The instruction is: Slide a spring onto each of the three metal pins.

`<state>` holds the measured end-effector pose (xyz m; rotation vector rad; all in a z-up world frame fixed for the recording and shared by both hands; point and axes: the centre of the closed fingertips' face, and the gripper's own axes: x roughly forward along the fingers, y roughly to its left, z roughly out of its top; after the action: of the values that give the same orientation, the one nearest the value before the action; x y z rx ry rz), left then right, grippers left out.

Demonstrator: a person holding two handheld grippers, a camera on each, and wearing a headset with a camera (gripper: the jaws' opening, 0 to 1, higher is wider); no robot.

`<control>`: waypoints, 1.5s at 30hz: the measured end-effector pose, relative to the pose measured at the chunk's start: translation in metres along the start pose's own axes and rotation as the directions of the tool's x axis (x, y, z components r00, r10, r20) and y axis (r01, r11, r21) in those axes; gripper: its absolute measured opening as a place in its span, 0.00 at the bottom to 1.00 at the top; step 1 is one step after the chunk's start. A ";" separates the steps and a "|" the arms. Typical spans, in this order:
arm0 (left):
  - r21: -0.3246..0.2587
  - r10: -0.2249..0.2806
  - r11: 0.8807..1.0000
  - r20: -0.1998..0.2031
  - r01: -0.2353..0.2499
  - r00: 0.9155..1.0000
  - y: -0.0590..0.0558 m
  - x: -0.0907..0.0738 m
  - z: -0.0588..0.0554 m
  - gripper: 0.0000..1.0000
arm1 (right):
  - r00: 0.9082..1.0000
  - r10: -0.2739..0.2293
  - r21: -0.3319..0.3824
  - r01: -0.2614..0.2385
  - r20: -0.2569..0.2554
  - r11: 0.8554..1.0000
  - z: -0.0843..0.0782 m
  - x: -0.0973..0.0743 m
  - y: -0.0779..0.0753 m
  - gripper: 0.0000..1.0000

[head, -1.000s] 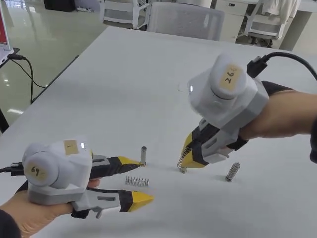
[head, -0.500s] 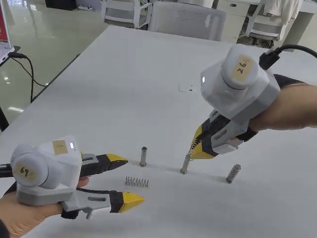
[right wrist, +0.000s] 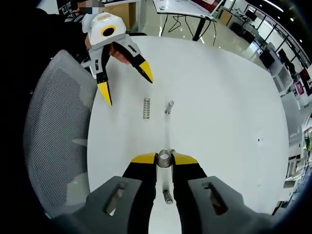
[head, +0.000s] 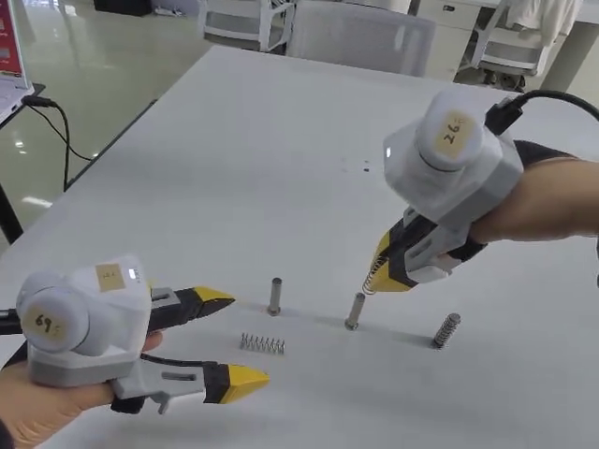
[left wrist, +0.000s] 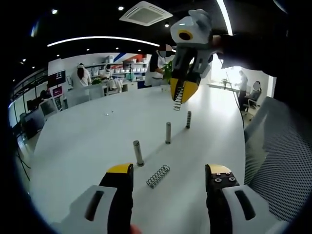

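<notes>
Head view: right gripper (head: 383, 281) pinches a curly wire spring (head: 372, 278) above a smooth metal pin (head: 356, 311) (left gripper (head: 239, 338) gapes wide).

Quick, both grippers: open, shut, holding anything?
Left gripper: open, holding nothing.
Right gripper: shut on a spring.

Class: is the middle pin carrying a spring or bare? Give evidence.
Bare. The middle pin shows plain metal; the right gripper holds the spring above it.
</notes>
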<state>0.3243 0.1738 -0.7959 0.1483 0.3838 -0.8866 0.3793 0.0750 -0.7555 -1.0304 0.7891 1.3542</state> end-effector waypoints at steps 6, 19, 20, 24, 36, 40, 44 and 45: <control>0.001 0.005 1.000 0.000 -0.005 1.000 0.002 0.000 -0.001 0.59 | 1.000 0.001 0.011 -0.001 -0.002 1.000 -0.002 0.009 -0.007 0.13; 0.000 0.011 1.000 -0.001 -0.011 1.000 0.004 -0.001 -0.001 0.61 | 1.000 0.012 0.019 -0.012 -0.024 1.000 -0.012 0.024 -0.014 0.13; 0.000 0.012 1.000 -0.001 -0.012 1.000 0.004 -0.001 -0.001 0.61 | 1.000 0.013 0.019 -0.013 -0.024 1.000 -0.012 0.025 -0.014 0.13; -0.001 0.012 1.000 0.000 -0.012 1.000 0.004 -0.001 -0.001 0.61 | 1.000 0.015 0.019 -0.014 -0.021 1.000 -0.012 0.028 -0.017 0.13; -0.001 0.015 1.000 -0.003 -0.015 1.000 0.006 -0.001 -0.001 0.60 | 0.999 0.026 0.024 -0.026 -0.031 0.999 -0.015 0.034 -0.019 0.13; -0.001 0.016 1.000 -0.005 -0.016 1.000 0.006 -0.001 -0.002 0.60 | 0.999 0.030 0.027 -0.029 -0.030 0.999 -0.016 0.036 -0.020 0.13; -0.002 0.016 1.000 -0.007 -0.016 1.000 0.005 -0.001 -0.002 0.59 | 0.999 0.035 0.033 -0.034 -0.033 0.999 -0.018 0.039 -0.020 0.13; -0.003 0.016 1.000 -0.007 -0.016 1.000 0.005 -0.001 -0.002 0.59 | 0.999 0.036 0.035 -0.035 -0.031 0.999 -0.018 0.039 -0.020 0.13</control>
<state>0.3273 0.1780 -0.7979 0.1515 0.3896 -0.8704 0.4047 0.0752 -0.7956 -1.0171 0.8547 1.3528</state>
